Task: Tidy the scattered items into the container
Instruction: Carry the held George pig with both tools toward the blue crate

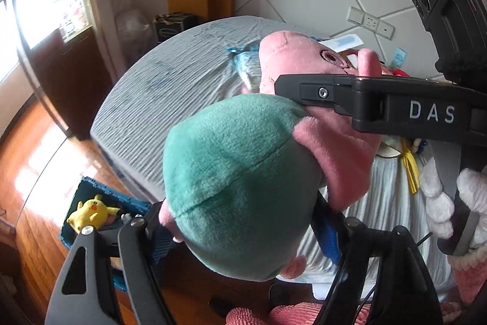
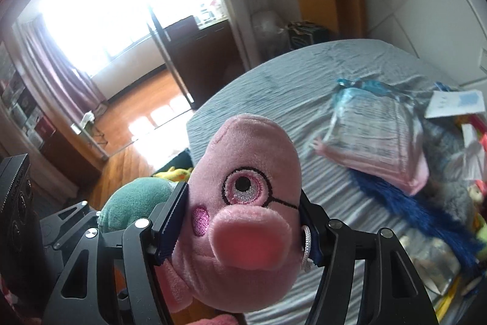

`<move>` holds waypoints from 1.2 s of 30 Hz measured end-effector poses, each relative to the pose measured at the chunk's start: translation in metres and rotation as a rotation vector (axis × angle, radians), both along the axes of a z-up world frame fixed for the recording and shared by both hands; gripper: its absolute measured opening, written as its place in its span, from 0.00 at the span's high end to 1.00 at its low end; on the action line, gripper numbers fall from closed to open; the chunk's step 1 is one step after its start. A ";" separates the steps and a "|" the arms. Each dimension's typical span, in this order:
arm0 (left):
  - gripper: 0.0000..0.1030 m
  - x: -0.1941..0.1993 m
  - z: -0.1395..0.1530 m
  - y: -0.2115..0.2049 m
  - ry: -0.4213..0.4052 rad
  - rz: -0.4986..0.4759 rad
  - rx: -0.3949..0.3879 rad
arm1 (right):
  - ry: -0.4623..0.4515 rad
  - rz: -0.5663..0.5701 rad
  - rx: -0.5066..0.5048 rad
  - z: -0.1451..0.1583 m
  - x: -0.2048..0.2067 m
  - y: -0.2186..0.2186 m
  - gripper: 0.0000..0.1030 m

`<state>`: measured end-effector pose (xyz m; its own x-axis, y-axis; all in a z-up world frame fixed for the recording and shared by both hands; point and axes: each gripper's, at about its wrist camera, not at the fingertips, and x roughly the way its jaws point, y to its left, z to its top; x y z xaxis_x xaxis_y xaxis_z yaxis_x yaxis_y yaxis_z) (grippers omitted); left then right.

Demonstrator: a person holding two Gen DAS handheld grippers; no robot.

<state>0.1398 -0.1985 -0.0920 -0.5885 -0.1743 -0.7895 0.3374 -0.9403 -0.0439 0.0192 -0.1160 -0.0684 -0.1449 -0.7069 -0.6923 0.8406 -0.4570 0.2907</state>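
A pink pig plush [image 1: 243, 178] with a green body and embroidered glasses is held in the air between both grippers. My left gripper [image 1: 240, 221] is shut on its green belly. My right gripper [image 2: 243, 224] is shut on its pink head [image 2: 243, 203]; its finger also shows in the left wrist view [image 1: 304, 90]. The blue container [image 1: 91, 191] stands on the floor at lower left, below the bed edge, with a yellow plush [image 1: 91, 210] inside.
A bed with a grey sheet [image 1: 182, 81] lies behind the pig. On it are a clear bag with blue trim [image 2: 374, 130], a blue fuzzy item [image 2: 395, 203], a grey plush [image 2: 450, 172] and other toys. A wooden floor [image 2: 146, 111] and dark cabinet [image 1: 70, 75] are at left.
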 end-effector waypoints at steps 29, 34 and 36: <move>0.26 0.256 -0.041 -0.243 -0.038 0.412 0.013 | -0.033 0.433 0.023 -0.040 0.247 -0.314 0.37; 0.26 0.272 -0.080 -0.275 -0.062 0.444 0.040 | -0.022 0.469 0.057 -0.078 0.260 -0.350 0.37; 0.26 0.273 -0.108 -0.289 -0.075 0.451 0.056 | -0.017 0.480 0.070 -0.099 0.262 -0.362 0.37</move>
<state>0.4133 -0.4877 -0.1997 -0.4049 -0.3559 -0.8423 0.7164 -0.6959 -0.0504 0.2816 -0.4776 -0.1671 0.1981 -0.6426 -0.7402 0.9567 -0.0375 0.2886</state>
